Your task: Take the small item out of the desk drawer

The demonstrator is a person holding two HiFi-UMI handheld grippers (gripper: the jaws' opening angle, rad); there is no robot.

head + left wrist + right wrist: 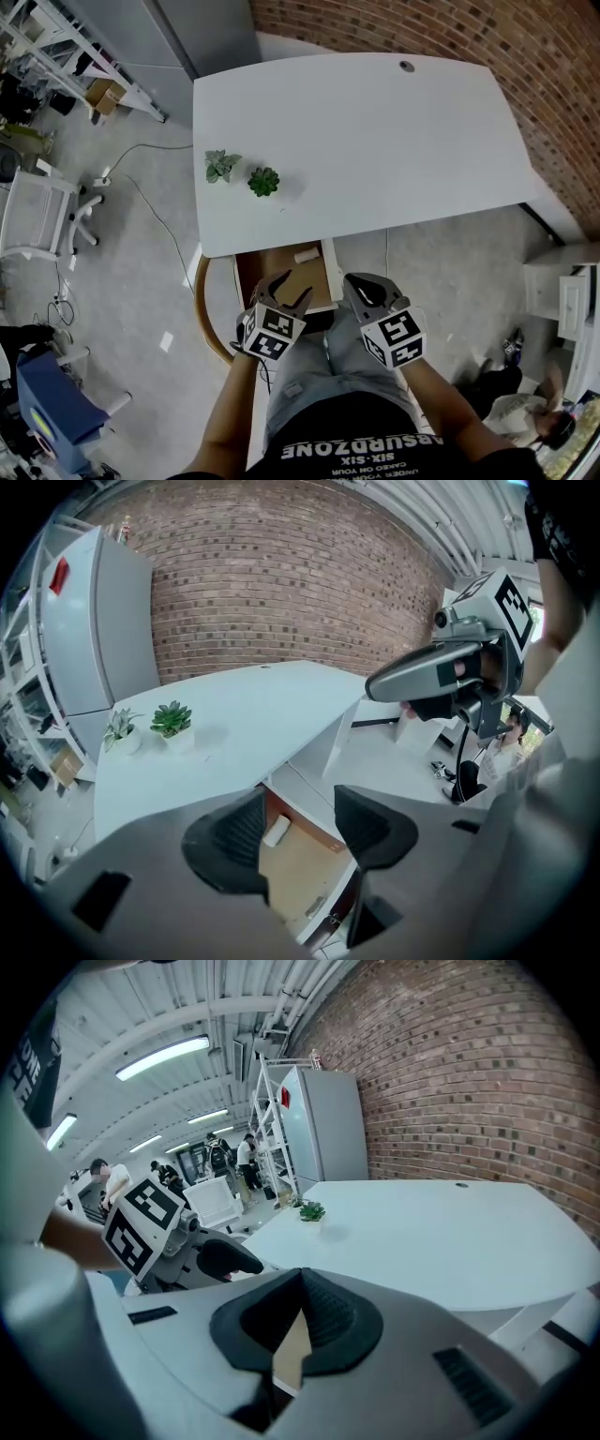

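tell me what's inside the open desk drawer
A small white item lies at the back of the drawer, on its bare wooden bottom. The desk covers anything further back, and the left gripper blocks part of the front.

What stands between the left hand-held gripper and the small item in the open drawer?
Nothing visible. The small item lies uncovered at the back of the open drawer, in plain sight between the left hand-held gripper's parted jaws.
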